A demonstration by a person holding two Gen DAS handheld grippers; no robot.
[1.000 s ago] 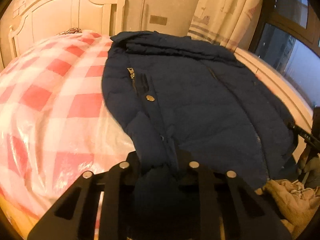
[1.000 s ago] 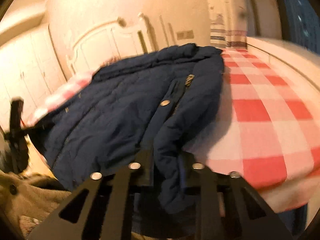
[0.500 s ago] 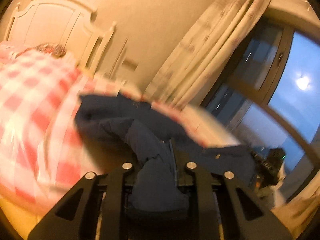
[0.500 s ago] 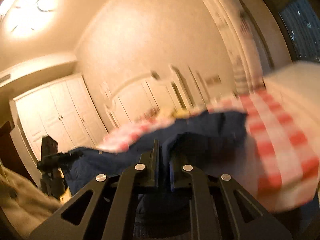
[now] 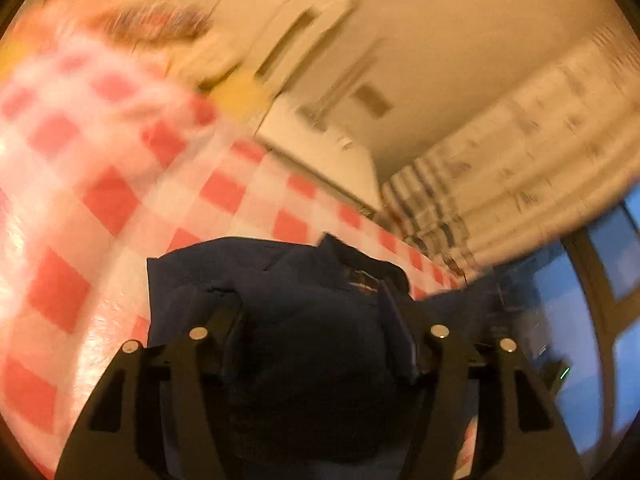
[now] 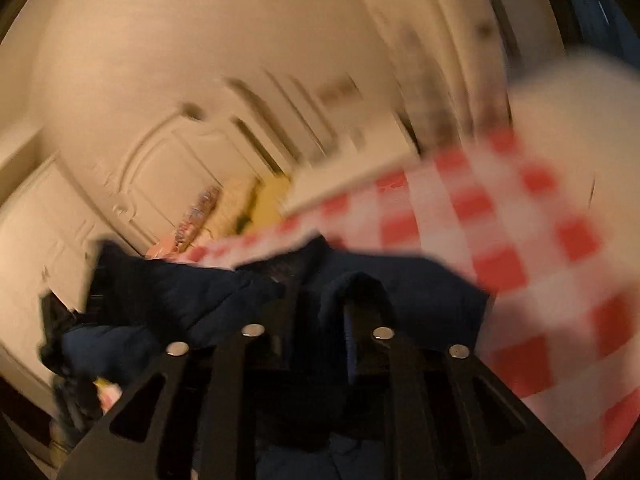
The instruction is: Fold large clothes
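Observation:
A navy padded jacket (image 5: 280,276) lies bunched on the red-and-white checked bed cover (image 5: 100,200), right in front of both grippers. My left gripper (image 5: 314,332) hangs over it with its jaws opening. They stand wide apart, and dark fabric lies loose between and below them. In the right wrist view the jacket (image 6: 420,292) stretches off to the left. My right gripper (image 6: 322,304) is just beginning to open, and a raised fold of the jacket is still caught between its pads. Both views are blurred by motion.
A cream headboard (image 5: 312,32) and yellow pillow (image 5: 240,96) stand at the head of the bed. A pale curtain (image 5: 520,140) and dark window (image 5: 600,300) are on the right. White wardrobe doors (image 6: 40,240) show left in the right wrist view. The checked cover (image 6: 520,240) spreads right.
Both grippers have swung up and forward over the bed, carrying the jacket's lower edge with them. The flat jacket is now bunched. The left jaws have spread wide and the right gap has widened slightly.

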